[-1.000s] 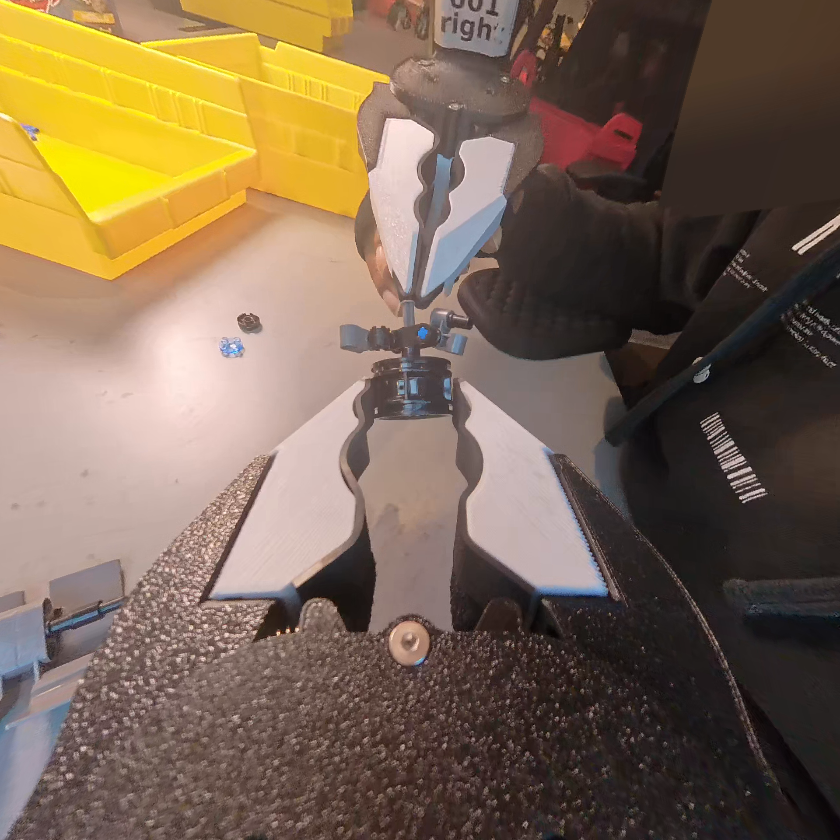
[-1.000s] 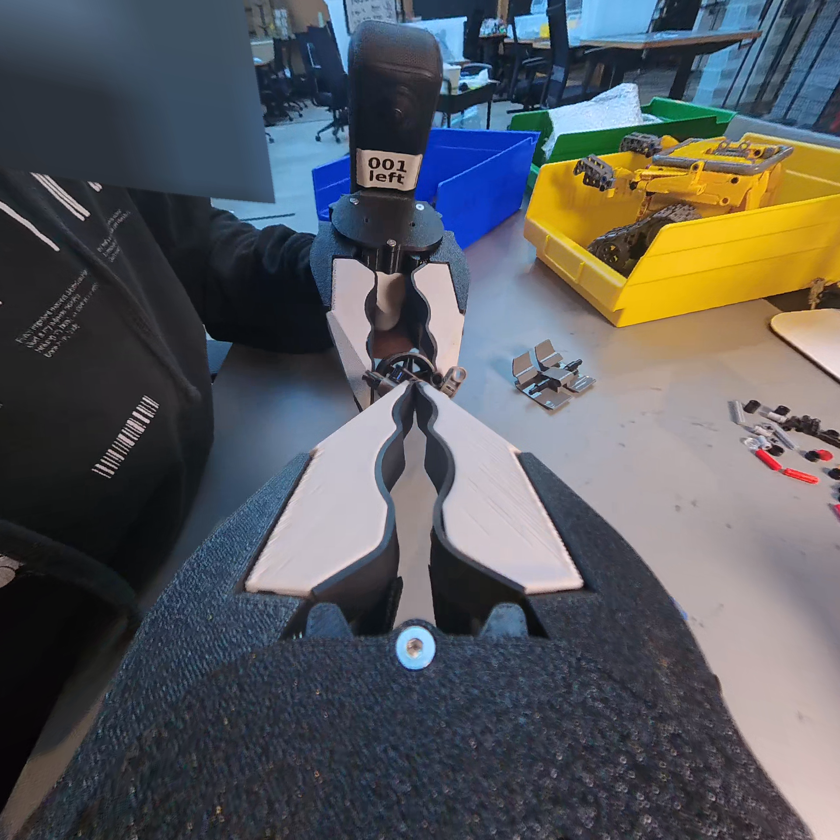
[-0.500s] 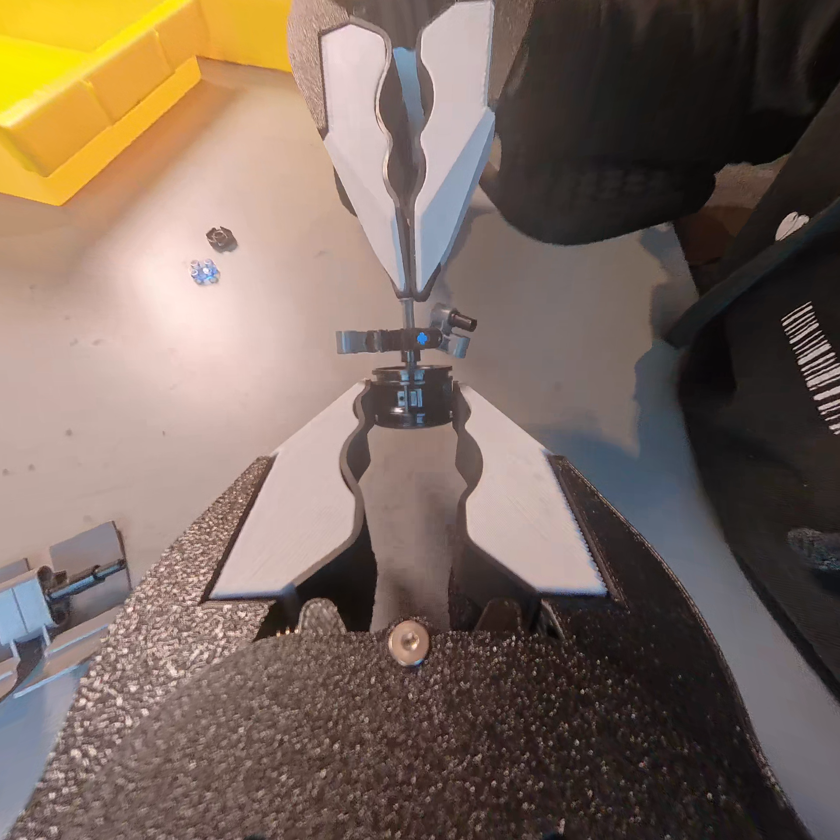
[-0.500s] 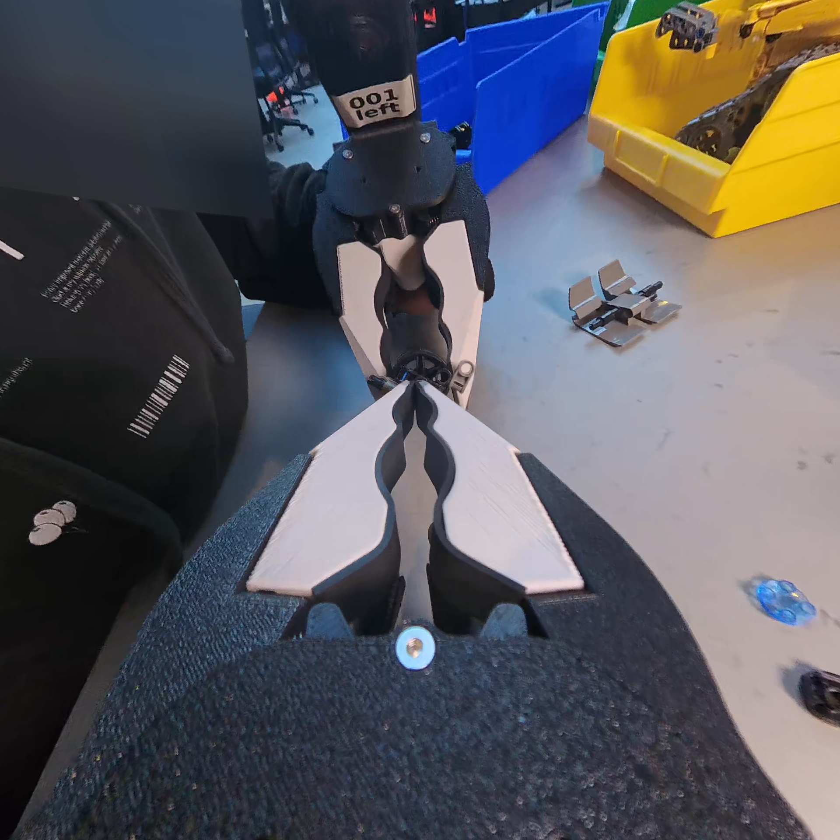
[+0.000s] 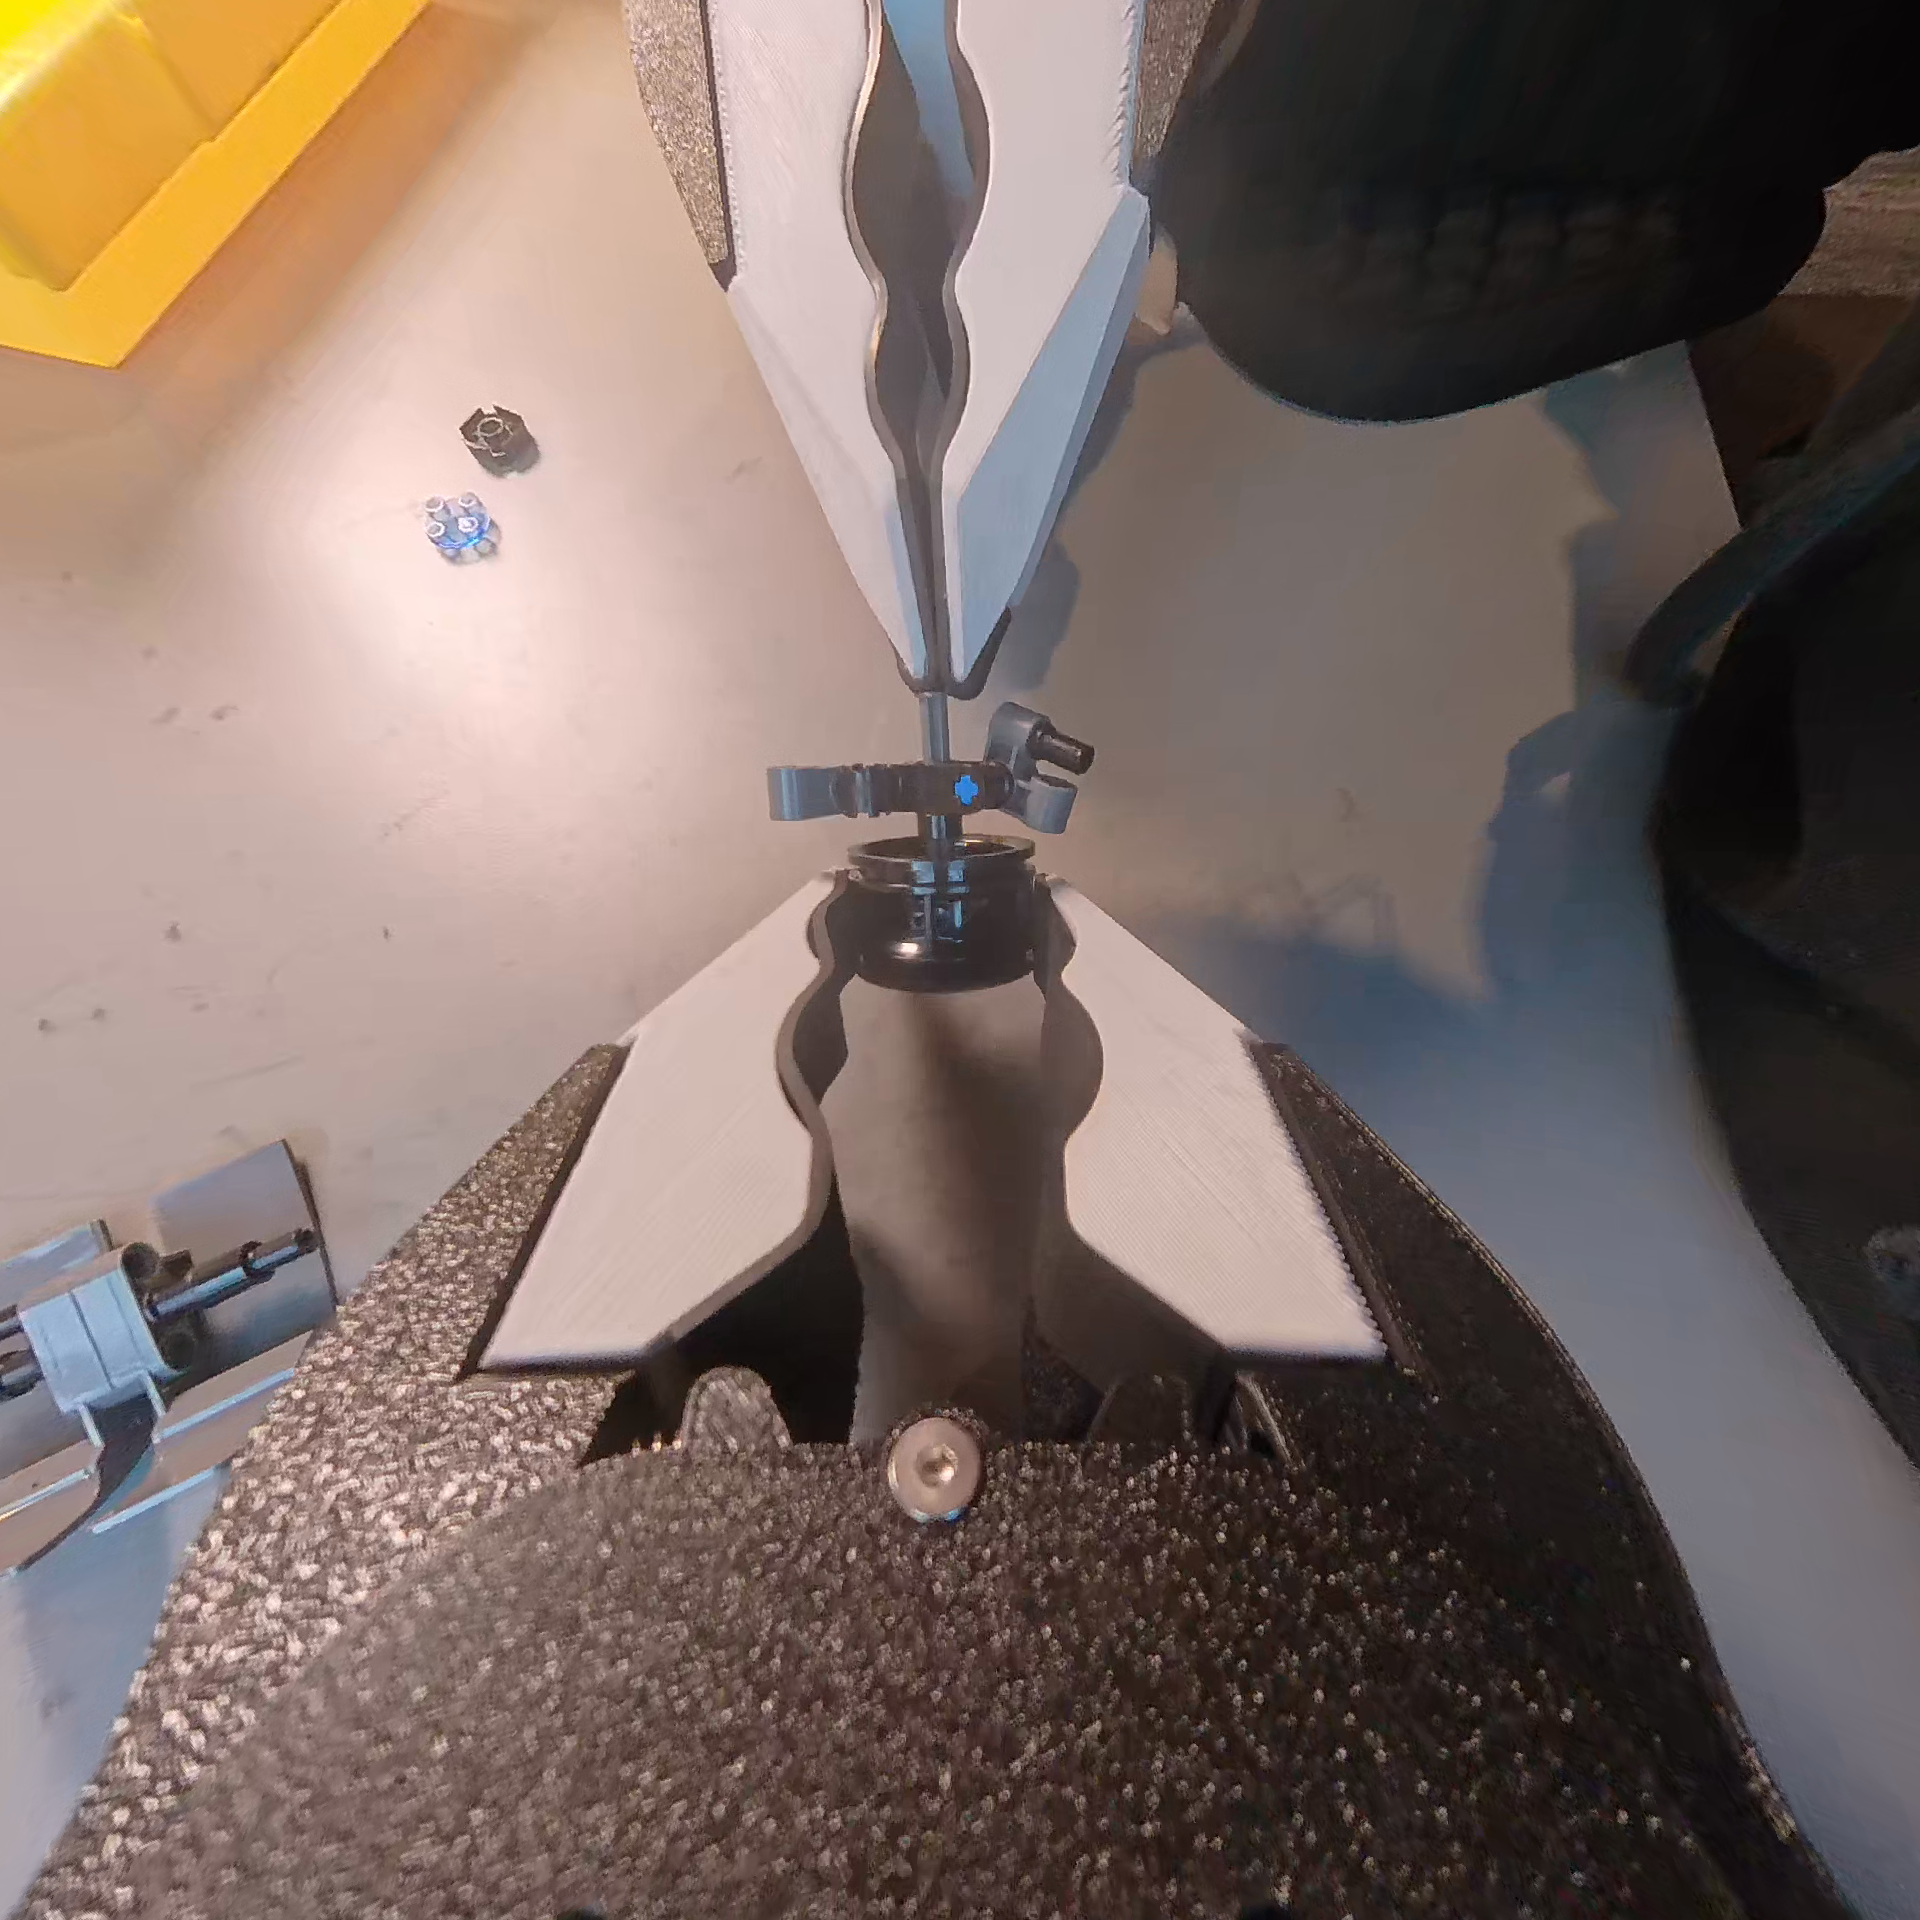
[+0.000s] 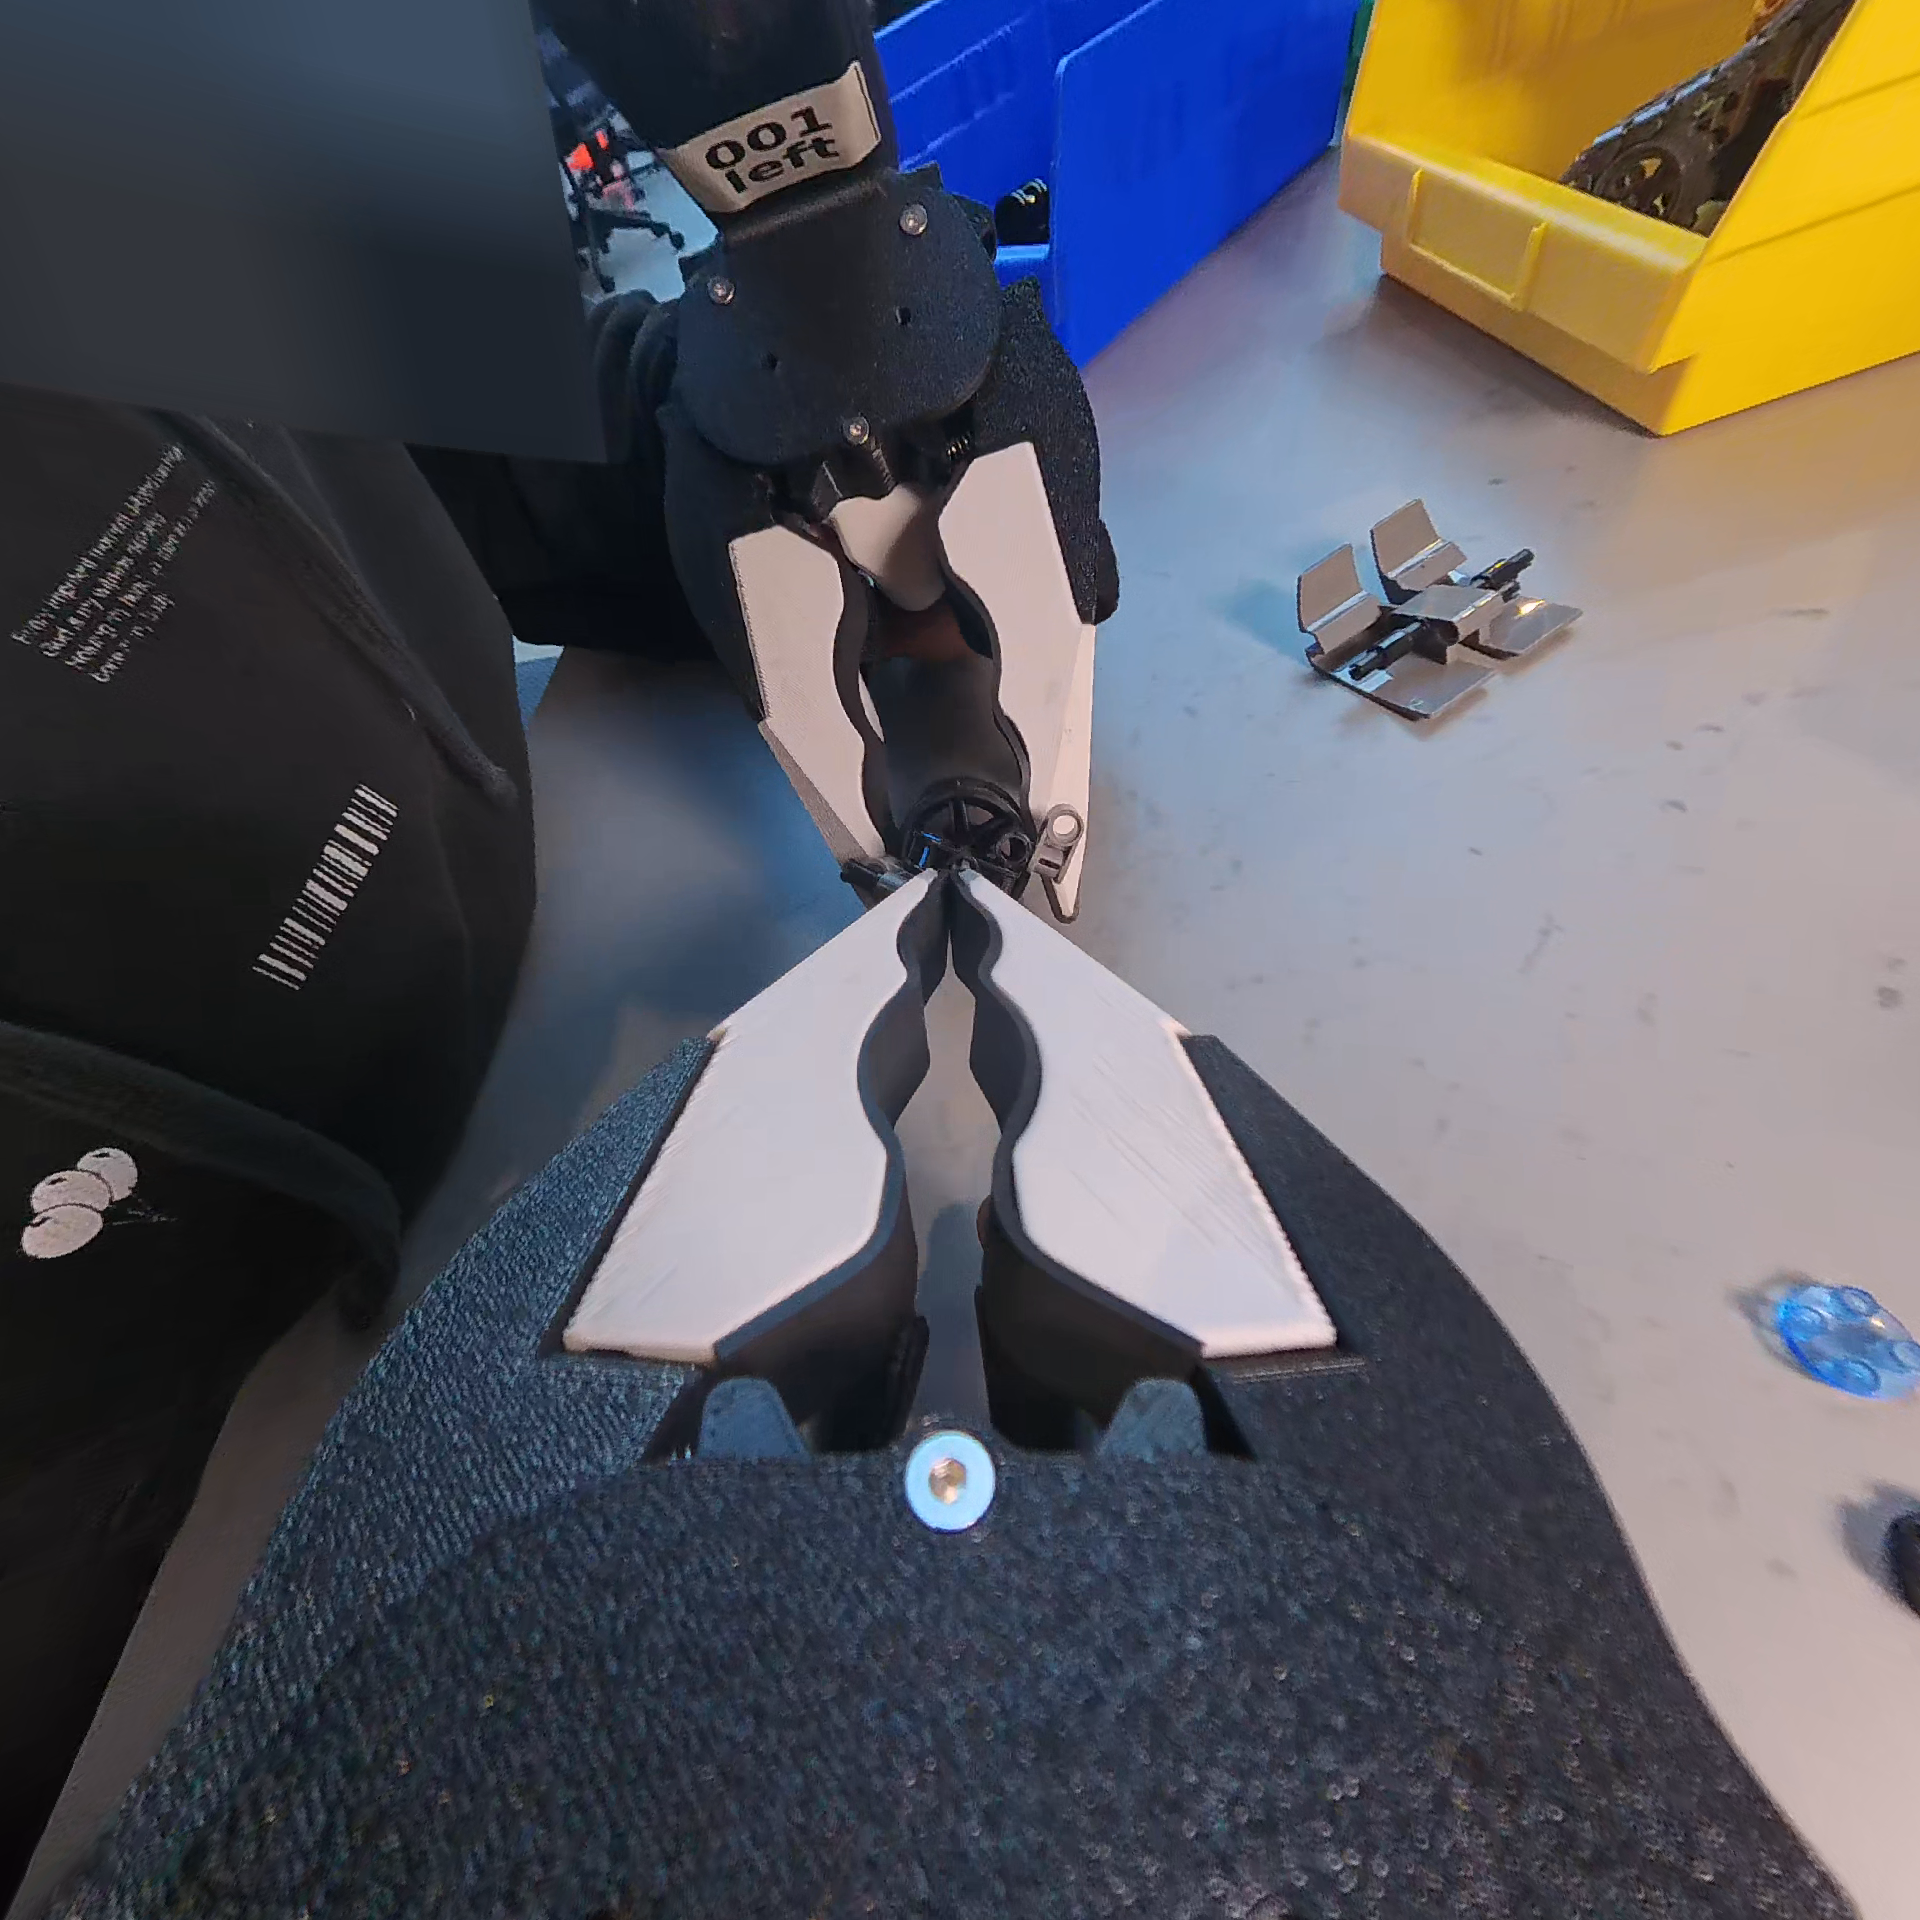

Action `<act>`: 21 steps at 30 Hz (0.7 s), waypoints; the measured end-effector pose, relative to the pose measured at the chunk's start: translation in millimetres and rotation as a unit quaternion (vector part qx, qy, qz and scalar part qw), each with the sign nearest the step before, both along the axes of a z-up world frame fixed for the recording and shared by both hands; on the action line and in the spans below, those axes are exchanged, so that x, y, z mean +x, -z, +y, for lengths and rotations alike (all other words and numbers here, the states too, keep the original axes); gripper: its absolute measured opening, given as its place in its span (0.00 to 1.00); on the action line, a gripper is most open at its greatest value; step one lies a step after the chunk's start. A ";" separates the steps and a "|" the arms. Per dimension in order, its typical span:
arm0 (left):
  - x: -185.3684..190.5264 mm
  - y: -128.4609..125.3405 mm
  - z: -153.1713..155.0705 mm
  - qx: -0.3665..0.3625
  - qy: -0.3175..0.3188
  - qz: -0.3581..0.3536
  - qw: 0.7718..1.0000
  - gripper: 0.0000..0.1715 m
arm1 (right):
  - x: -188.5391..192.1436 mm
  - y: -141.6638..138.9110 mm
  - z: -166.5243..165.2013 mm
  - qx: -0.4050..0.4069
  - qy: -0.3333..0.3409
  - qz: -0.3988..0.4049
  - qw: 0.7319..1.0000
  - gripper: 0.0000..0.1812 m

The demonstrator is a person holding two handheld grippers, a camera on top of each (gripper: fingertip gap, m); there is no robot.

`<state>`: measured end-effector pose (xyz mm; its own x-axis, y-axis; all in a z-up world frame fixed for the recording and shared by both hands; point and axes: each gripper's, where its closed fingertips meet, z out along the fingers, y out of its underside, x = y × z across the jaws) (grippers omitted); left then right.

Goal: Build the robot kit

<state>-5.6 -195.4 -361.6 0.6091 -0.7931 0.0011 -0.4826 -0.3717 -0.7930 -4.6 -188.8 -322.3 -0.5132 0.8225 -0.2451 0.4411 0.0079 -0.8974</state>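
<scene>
The black wheel (image 5: 940, 920) is being clamped by its sides between the fingertips of the left gripper (image 5: 940, 914), above the grey table (image 5: 416, 831). A thin grey axle (image 5: 935, 727), carrying a short grey crossbar (image 5: 914, 792), is being pinched at its upper end by the closed tips of the right gripper (image 5: 938, 670). The axle's lower end is sitting at the wheel's hub.

Judged from this, the axle is best being kept square to the hub, the wheel held steady, and any force applied along the shaft only.

The axle's long axis is running in line with the right gripper's fingers, pointing into the wheel; the crossbar is lying across it.
</scene>
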 end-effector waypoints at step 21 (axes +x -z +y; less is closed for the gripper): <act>-3.6 10.8 -1.5 -0.001 0.001 0.047 0.999 0.17 | -4.0 7.7 -6.3 0.011 -0.009 -0.019 1.000 0.00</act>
